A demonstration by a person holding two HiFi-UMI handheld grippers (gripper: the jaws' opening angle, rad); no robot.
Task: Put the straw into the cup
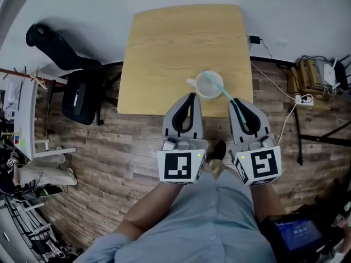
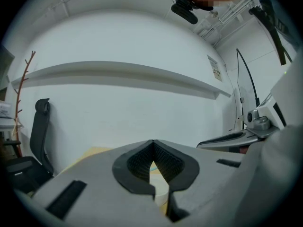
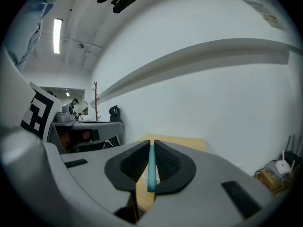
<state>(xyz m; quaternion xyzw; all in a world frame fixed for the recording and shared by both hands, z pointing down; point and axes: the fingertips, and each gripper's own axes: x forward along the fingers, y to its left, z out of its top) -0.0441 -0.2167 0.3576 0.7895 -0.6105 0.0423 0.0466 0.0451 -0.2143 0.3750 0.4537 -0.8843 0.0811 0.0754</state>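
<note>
Table: a light wooden table (image 1: 164, 48) stood against a white wall, on a plank floor (image 1: 109, 163).
Cup: a pale cup (image 1: 197, 86) with a small handle on its left sat near the table's front edge, right of the middle.
Straw: a teal straw (image 1: 225, 92) slanted from the right gripper up and left; in the head view its far end lay over the cup's mouth, but I could not tell whether it dipped inside.
Right gripper: the right gripper (image 1: 237, 100) was clamped on the straw, its ribbed pads pressed against both sides (image 3: 151, 169), and it was just right of the cup.
Left gripper: the left gripper (image 1: 191, 95) had its jaws together at the tips with nothing between them; it was just in front of the cup, whose pale wall (image 2: 159, 189) showed through the slit lower down.
Chair: a black office chair (image 1: 77, 86) stood left of the table.
Cables: a power strip (image 1: 300, 98) lay on the floor to the right.
</note>
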